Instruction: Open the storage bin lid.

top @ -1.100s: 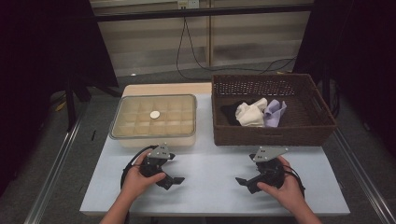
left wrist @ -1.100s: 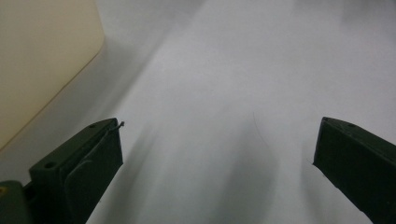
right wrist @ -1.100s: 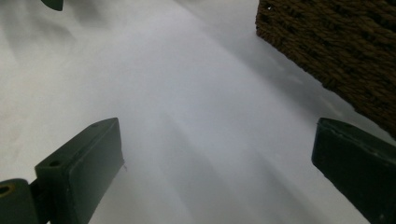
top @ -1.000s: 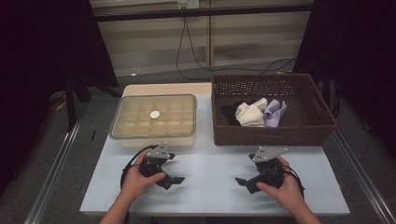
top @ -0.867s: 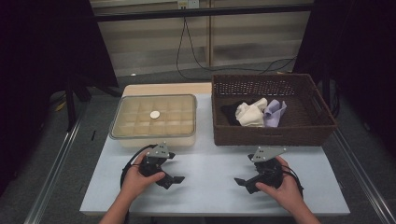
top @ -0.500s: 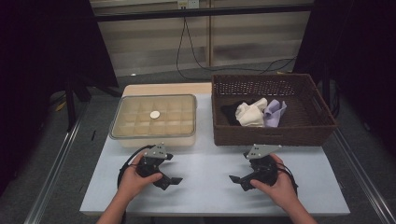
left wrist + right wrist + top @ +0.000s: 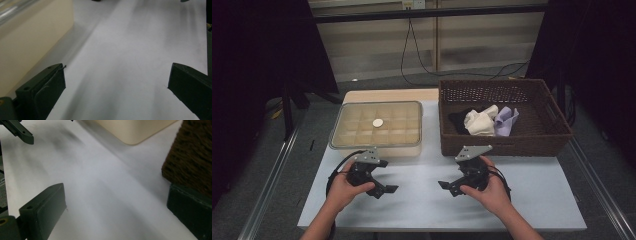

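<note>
A person holds a black gripper in each hand low over the white table (image 7: 422, 200). My left gripper (image 7: 384, 187) sits in front of the lidded cream box (image 7: 378, 125) and stands open, its jaws wide apart over bare table (image 7: 117, 75), with the box's side (image 7: 30, 42) at the left. My right gripper (image 7: 447, 186) lies in front of the brown wicker basket (image 7: 502, 140) and is open too, nothing between its jaws (image 7: 115, 202). The two grippers point toward each other. The right gripper view has the basket's corner (image 7: 192, 157) at its right and the left gripper's jaw at top left.
The box's clear lid has a small white round piece (image 7: 377, 122) on it. Inside the basket lie a black cloth (image 7: 458, 120), a white cloth (image 7: 479, 122) and a lilac cloth (image 7: 507, 120). Cables hang behind the table. A metal rail (image 7: 267, 190) runs along the left.
My right gripper has moved left and a little toward the basket. My left gripper has shifted slightly left and forward. Both stay open.
</note>
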A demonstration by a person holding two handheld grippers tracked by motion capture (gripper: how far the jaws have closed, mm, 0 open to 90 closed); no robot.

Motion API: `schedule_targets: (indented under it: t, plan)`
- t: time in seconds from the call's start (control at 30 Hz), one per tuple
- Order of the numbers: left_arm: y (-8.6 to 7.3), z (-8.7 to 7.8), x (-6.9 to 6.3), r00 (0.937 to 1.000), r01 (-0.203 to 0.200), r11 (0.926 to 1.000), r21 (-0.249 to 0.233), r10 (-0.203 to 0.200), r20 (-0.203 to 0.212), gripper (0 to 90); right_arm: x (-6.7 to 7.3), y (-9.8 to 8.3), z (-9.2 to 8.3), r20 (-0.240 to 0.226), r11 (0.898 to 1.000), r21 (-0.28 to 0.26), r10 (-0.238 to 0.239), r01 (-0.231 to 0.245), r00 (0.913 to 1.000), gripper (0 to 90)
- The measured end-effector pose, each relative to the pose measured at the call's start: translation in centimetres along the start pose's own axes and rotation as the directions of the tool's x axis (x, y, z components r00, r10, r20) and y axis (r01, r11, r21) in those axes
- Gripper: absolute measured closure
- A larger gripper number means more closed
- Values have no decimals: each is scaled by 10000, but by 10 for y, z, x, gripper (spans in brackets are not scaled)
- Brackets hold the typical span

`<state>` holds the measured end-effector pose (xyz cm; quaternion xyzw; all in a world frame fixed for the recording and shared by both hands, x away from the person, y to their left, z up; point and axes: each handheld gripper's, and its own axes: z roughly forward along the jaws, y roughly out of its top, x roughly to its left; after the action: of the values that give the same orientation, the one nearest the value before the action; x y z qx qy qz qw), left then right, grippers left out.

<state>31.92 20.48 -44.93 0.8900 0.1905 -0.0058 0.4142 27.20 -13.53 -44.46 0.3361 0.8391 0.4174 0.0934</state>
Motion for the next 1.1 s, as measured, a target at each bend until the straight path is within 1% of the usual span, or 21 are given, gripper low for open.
schedule_targets:
  t: [0.07, 0.1, 0.13, 0.17, 0.2, 0.27, 0.33, 0.37, 0.4, 0.43, 0.5, 0.53, 0.57, 0.67, 0.7, 0.73, 0.77, 0.87, 0.9, 1.03, 1.1]
  plan:
    - [-1, -6, 3, 10000, 71, 10000, -4, -71, -8, 6, 4, 10, 6, -97, 10000, 2, -24, 24, 10000, 16]
    - [-1, -9, 4, 9999, 73, 9999, 104, -71, -100, 6, 5, 12, 8, -151, 10000, 32, -52, 53, 9999, 16]
    - [-2, -11, 6, 9998, 139, 9998, 105, -137, -157, 6, 7, 16, 11, -99, 9999, 65, -115, 116, 9999, 16]
    - [-3, -13, 7, 9996, 254, 9997, 56, -254, -104, 6, 8, 19, 13, -98, 9998, 131, -170, 171, 9998, 17]
    - [-4, -15, 8, 9995, 280, 9996, 79, -278, -156, 6, 9, 22, 16, -161, 9997, 145, -184, 186, 9997, 17]
    - [-6, -19, 10, 9993, 346, 9994, 79, -344, -174, 6, 10, 28, 21, -264, 9996, 133, -249, 252, 9993, 17]
    - [-6, -25, 12, 9992, 359, 9993, 84, -357, -200, 6, 11, 34, 25, -240, 9995, 223, -221, 226, 9995, 17]
    - [-6, -26, 12, 9987, 471, 9989, 78, -470, -206, 6, 11, 36, 27, -330, 9996, 179, -231, 237, 9992, 17]
    - [-6, -29, 12, 9986, 479, 9988, 94, -476, -210, 6, 11, 38, 28, -322, 9996, 208, -203, 210, 9993, 17]
    - [-7, -32, 13, 9981, 562, 9984, -39, -562, -258, 6, 12, 40, 29, -299, 9996, 214, -199, 205, 9994, 17]
    - [-7, -38, 14, 9977, 593, 9982, -29, -593, -323, 6, 12, 44, 33, -316, 9995, 225, -231, 238, 9992, 20]
    - [-7, -42, 14, 9971, 566, 9984, -4, -566, -505, 5, 12, 46, 33, -256, 9993, 304, -230, 237, 9994, 20]
    - [-7, -46, 15, 9964, 656, 9977, -152, -663, -536, 5, 12, 47, 34, -267, 9993, 303, -218, 226, 9994, 20]
    - [-6, -59, 19, 9947, 717, 9967, -374, -742, -712, 5, 13, 53, 37, -170, 9996, 236, -118, 122, 9998, 25]
    - [-5, -62, 20, 9936, 802, 9962, -342, -827, -772, 5, 13, 57, 39, -76, 9997, 228, 47, -46, 10000, 39]
    - [-5, -64, 21, 9929, 825, 9959, -374, -854, -830, 5, 13, 57, 39, -76, 9997, 228, 47, -46, 10000, 39]
    - [-4, -67, 23, 9914, 877, 9956, -333, -905, -943, 5, 14, 61, 42, 55, 9997, 217, 141, -142, 9999, 56]
    - [-3, -72, 27, 9907, 916, 9954, -272, -939, -986, 3, 15, 65, 45, 113, 9997, 204, 105, -107, 9999, 63]
    - [-2, -74, 29, 9903, 889, 9959, -147, -900, -1059, 3, 17, 69, 48, 150, 9997, 163, 199, -201, 9997, 69]
    - [0, -81, 36, 9871, 1064, 9940, -262, -1087, -1177, 3, 18, 75, 52, 132, 9996, 58, 291, -292, 9995, 78]
    - [0, -85, 40, 9835, 1177, 9926, -280, -1205, -1348, 3, 19, 78, 54, 232, 9993, 38, 380, -381, 9990, 87]
